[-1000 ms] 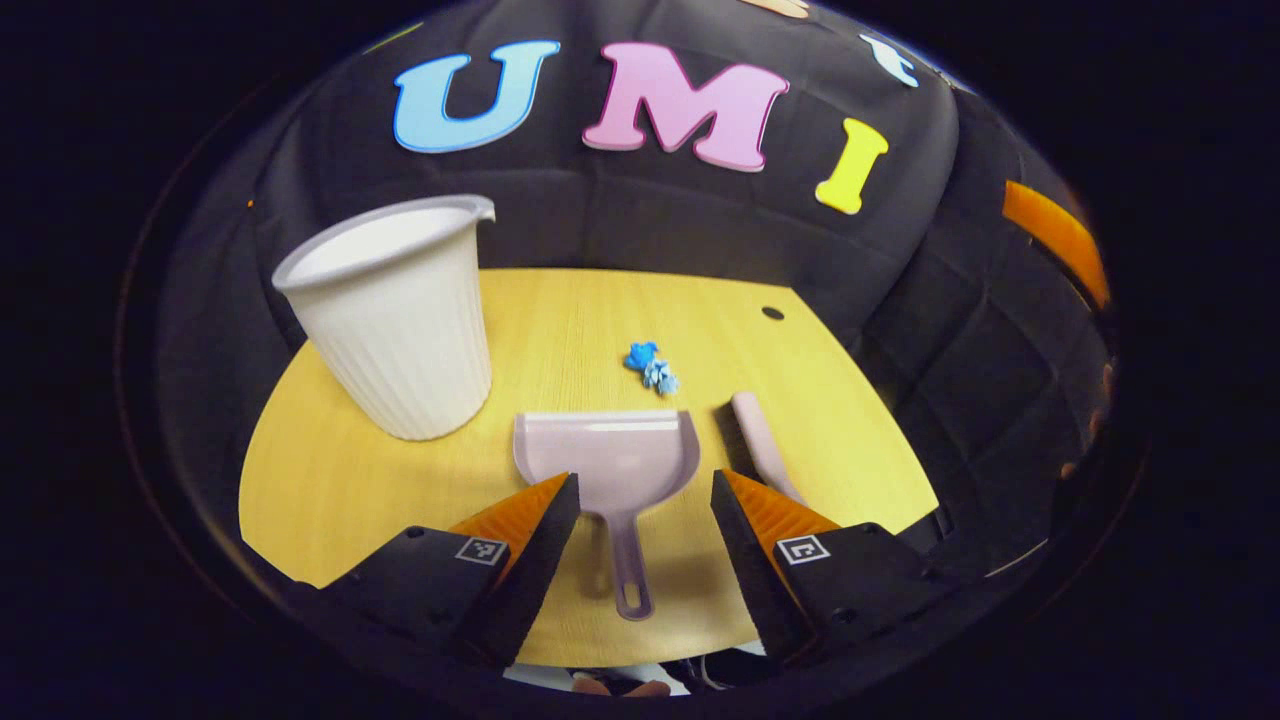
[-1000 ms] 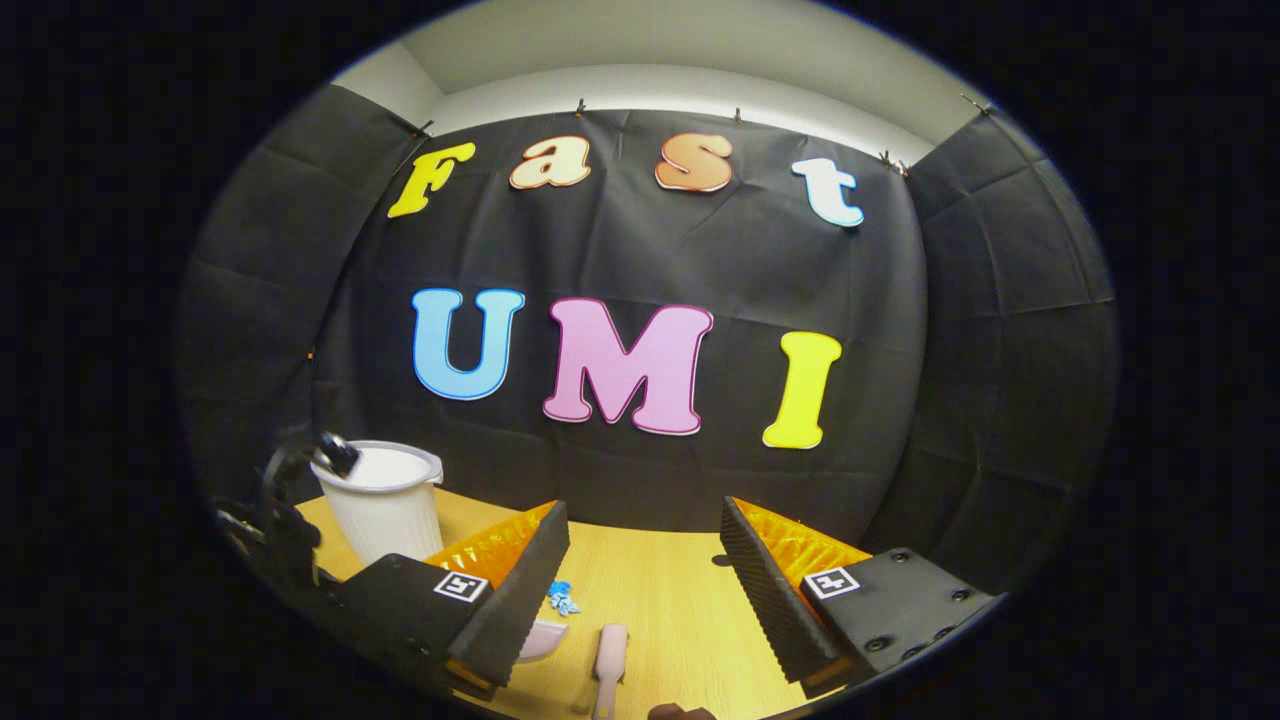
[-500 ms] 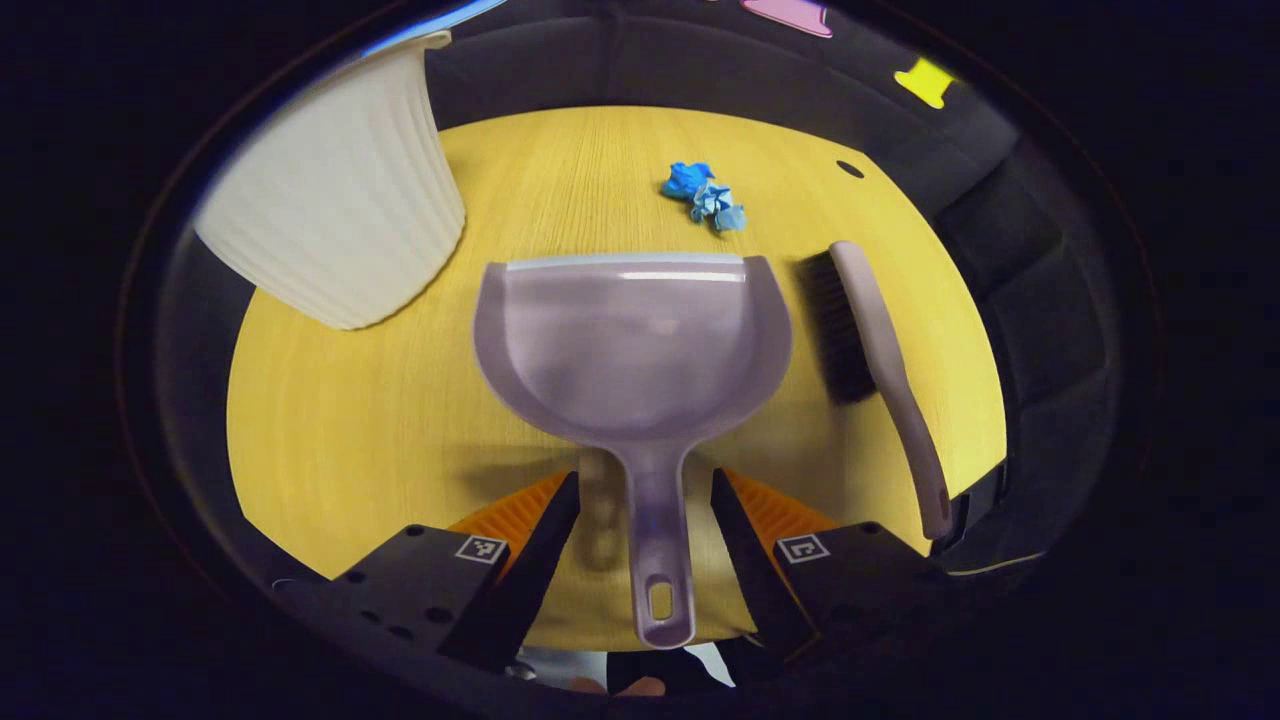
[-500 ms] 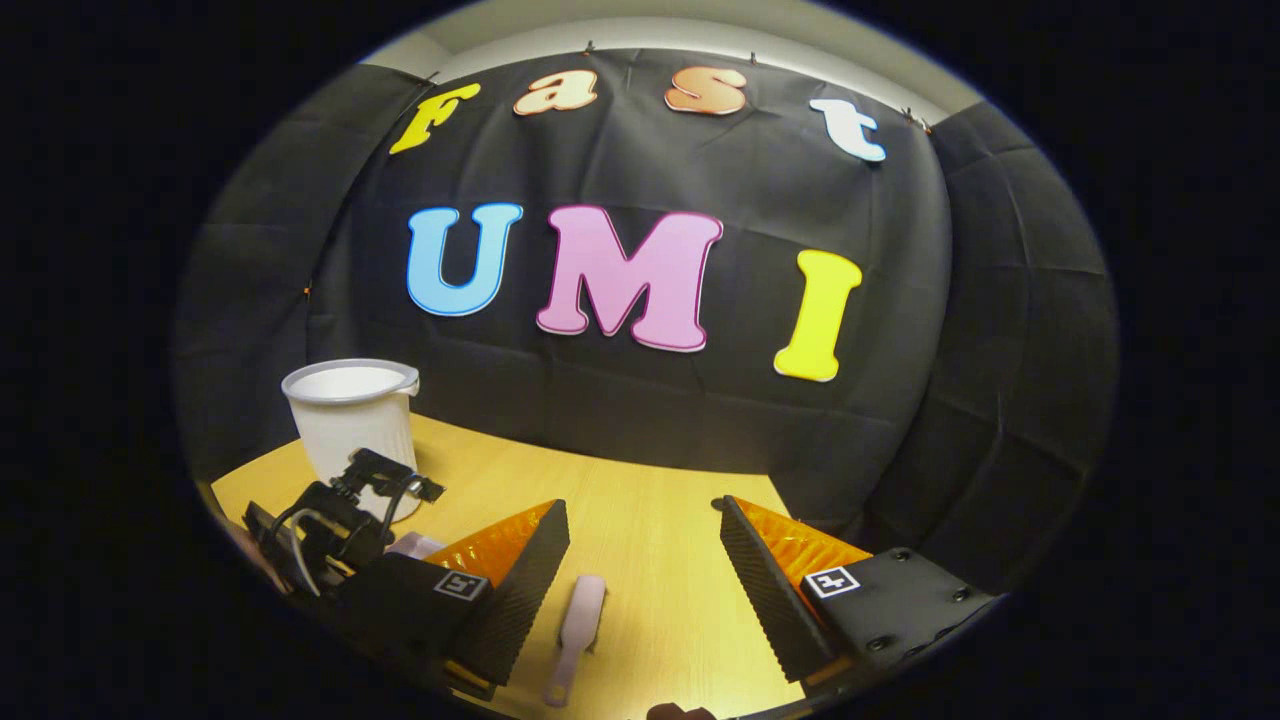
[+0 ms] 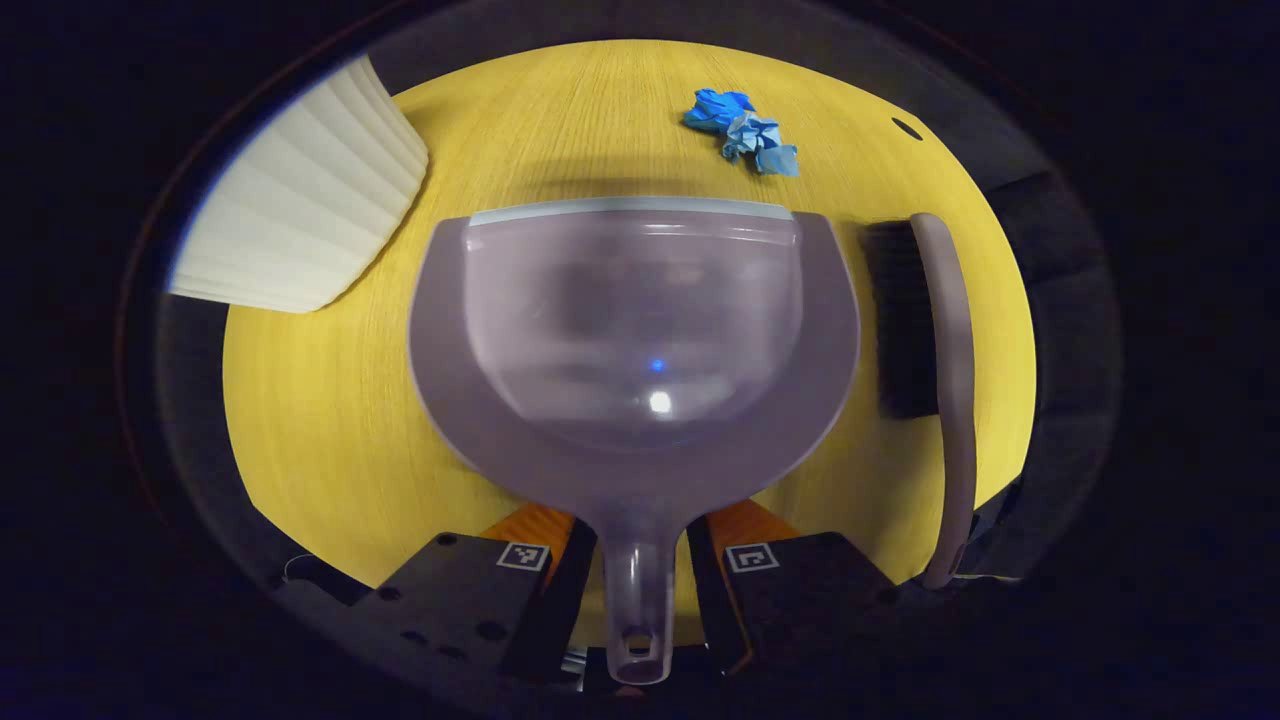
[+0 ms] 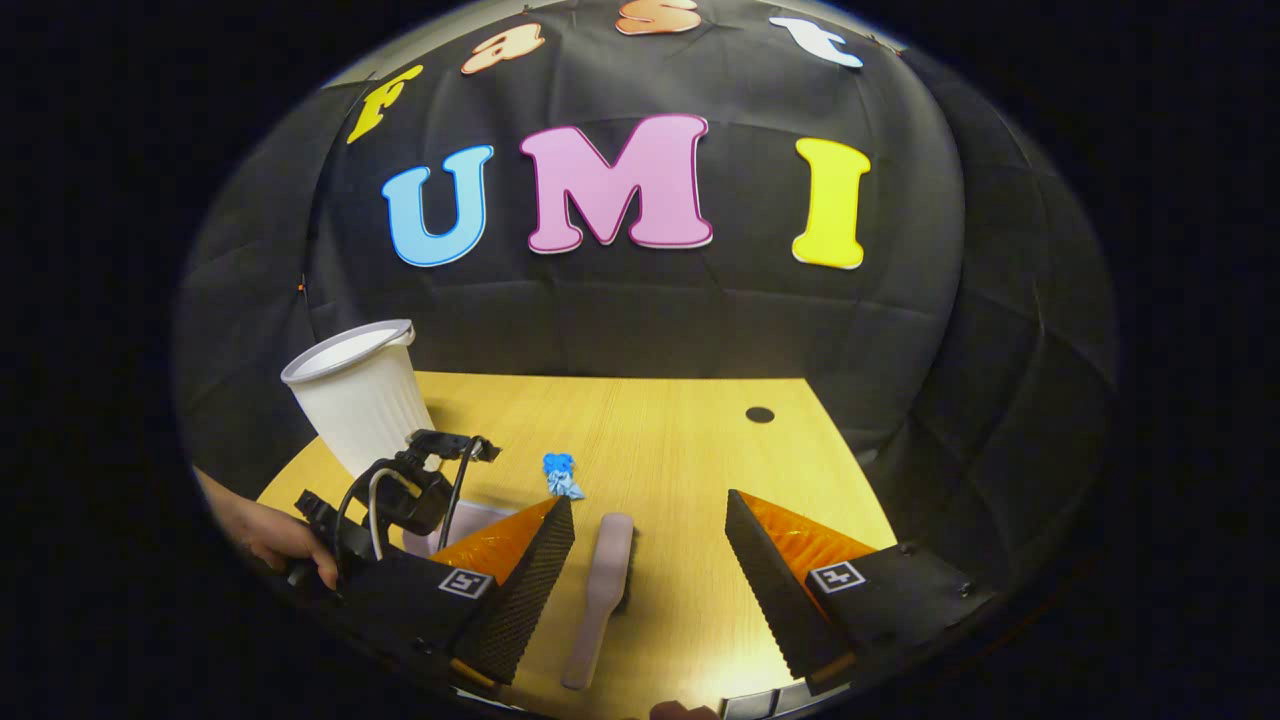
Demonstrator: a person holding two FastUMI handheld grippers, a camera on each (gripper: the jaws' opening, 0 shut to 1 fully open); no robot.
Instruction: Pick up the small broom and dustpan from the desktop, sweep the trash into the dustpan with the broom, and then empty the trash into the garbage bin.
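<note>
At the far left of the wooden desktop [image 6: 660, 420] stands the white ribbed garbage bin [image 6: 362, 392], upright; the right gripper view shows only pale inner wall near its rim, and its contents cannot be told. Just right of the bin, a person's hand [image 6: 268, 530] holds the left gripper [image 5: 640, 590]. Its fingers [image 5: 560, 600] are narrowed to either side of the dustpan [image 5: 640, 330] handle; whether both press on the handle cannot be told. The dustpan pan is empty, showing only light reflections, with its lip toward the far edge. Beyond the lip, apart from it and slightly to its right, lies the crumpled blue trash [image 5: 745, 130] on the desktop. Right of the dustpan lies the small broom [image 5: 940, 380], bristles facing the pan, handle toward the near edge. The right gripper [image 6: 650, 590] hangs over the broom handle with its fingers wide apart, holding nothing. A small dark hole [image 6: 759, 414] marks the desktop at far right.
</note>
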